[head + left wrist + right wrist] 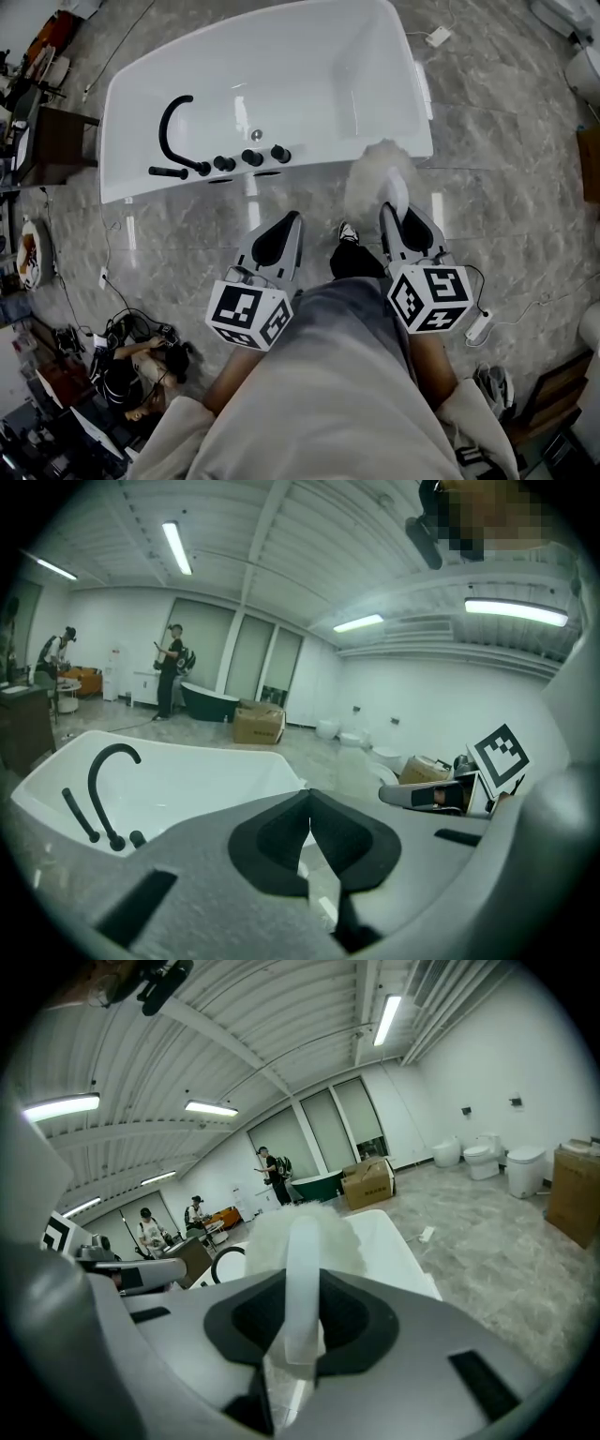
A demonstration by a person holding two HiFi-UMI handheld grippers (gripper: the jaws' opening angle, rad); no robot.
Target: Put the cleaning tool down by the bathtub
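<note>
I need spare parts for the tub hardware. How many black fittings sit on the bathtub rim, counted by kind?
Curved spout: 1
Round knobs: 3
Hand shower wand: 1
Total: 5 black fittings on the bathtub rim

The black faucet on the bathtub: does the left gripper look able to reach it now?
Probably yes. The left gripper holds nothing, fingers together, and only floor shows between it and the bathtub rim where the black faucet stands. A step nearer may be needed.
</note>
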